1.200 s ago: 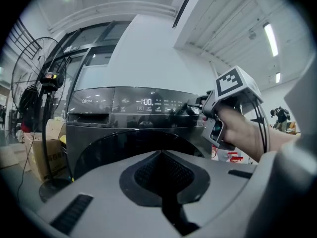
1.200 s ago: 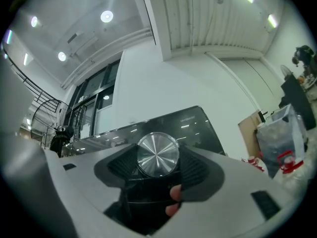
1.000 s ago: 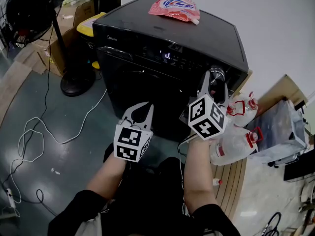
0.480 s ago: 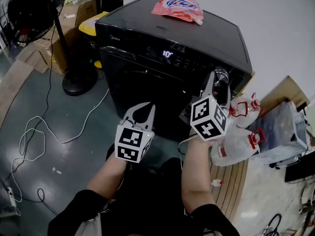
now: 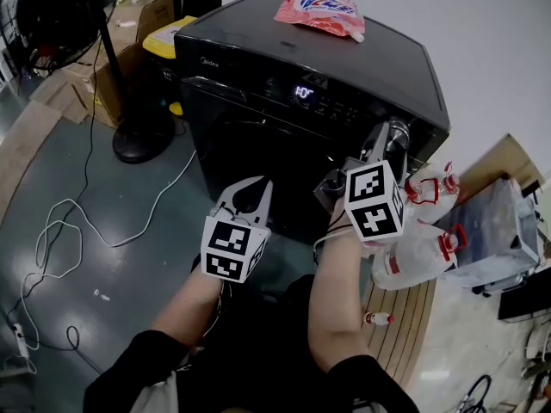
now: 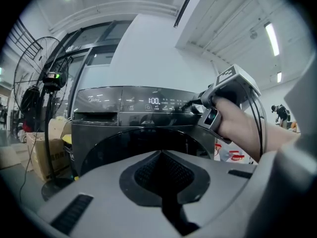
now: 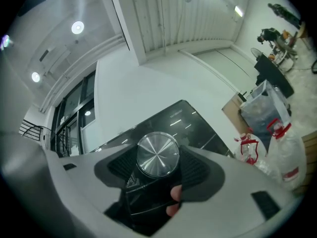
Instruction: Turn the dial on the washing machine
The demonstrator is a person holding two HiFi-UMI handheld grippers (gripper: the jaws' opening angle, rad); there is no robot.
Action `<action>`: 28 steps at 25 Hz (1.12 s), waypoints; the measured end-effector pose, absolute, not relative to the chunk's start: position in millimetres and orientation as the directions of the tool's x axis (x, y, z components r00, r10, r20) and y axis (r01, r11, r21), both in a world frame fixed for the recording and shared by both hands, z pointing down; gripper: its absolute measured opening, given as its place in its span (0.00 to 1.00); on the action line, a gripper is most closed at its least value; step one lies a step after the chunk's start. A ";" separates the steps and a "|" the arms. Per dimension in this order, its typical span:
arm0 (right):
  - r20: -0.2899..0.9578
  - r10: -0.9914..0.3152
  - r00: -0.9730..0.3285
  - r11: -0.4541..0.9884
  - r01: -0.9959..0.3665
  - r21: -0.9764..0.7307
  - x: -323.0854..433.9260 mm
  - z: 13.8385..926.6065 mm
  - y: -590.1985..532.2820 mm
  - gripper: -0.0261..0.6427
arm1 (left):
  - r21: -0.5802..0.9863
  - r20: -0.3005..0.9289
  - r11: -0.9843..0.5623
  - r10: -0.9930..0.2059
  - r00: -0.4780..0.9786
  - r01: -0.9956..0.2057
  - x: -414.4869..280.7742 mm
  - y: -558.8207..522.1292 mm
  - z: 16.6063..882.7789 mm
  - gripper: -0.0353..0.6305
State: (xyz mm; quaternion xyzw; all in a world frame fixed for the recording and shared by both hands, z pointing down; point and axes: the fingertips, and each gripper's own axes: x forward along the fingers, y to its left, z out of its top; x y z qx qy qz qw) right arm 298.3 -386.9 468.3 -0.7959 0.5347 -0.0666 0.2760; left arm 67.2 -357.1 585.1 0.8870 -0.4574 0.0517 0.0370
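One black front-loading washing machine (image 5: 250,136) stands ahead; its one silver dial (image 7: 157,154) sits at the right end of the control panel, right of the one lit display (image 5: 302,92); the right gripper (image 5: 390,136) has its two jaws closed onto the dial, a ribbed pad against each side, and hides most of it in the head view; the left gripper (image 5: 250,189) hangs nearer and to the left, before the door, jaws brought together on nothing; one pink pouch (image 5: 321,9) lies on the far part of the machine's top; two clear jugs (image 5: 428,188) with red caps stand just right of the machine, with one clear plastic crate (image 5: 495,231) beyond them; one pedestal fan (image 5: 52,11) and cardboard boxes (image 5: 129,24) stand at far left; loose cables (image 5: 60,239) trail over the floor at left.
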 end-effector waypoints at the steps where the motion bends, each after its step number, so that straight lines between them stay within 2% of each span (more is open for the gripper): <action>1: -0.183 -0.886 0.427 -0.279 -0.804 -0.525 298.8 468.1 -386.8 0.45 | 0.018 0.126 -0.581 -0.806 0.579 -0.813 68.2 -356.0 585.6 0.06; 6: -0.138 -0.876 0.463 -0.284 -0.724 -0.628 299.5 468.0 -388.0 0.44 | 0.017 0.130 -0.589 -0.800 0.586 -0.808 72.4 -351.9 587.9 0.06; 11: -0.131 -0.879 0.458 -0.276 -0.714 -0.643 298.6 468.6 -388.9 0.44 | 0.019 0.129 -0.585 -0.803 0.582 -0.811 71.6 -351.5 587.8 0.06; 18: -0.188 -0.880 0.437 -0.220 -0.724 -0.654 300.5 468.9 -384.5 0.46 | 0.023 0.123 -0.577 -0.809 0.575 -0.817 69.9 -353.8 586.9 0.06; 23: -0.255 -0.876 0.409 -0.208 -0.797 -0.567 302.3 468.5 -365.5 0.50 | 0.021 0.117 -0.577 -0.810 0.575 -0.816 72.7 -355.7 583.6 0.06; 26: -0.291 -0.883 0.368 -0.221 -0.873 -0.435 298.1 473.9 -349.6 0.36 | 0.024 0.110 -0.578 -0.810 0.576 -0.816 75.4 -354.7 581.6 0.06; 28: -0.292 -0.896 0.335 -0.239 -0.917 -0.318 294.8 480.6 -340.9 0.19 | 0.026 0.104 -0.580 -0.809 0.579 -0.814 79.6 -353.9 579.8 0.06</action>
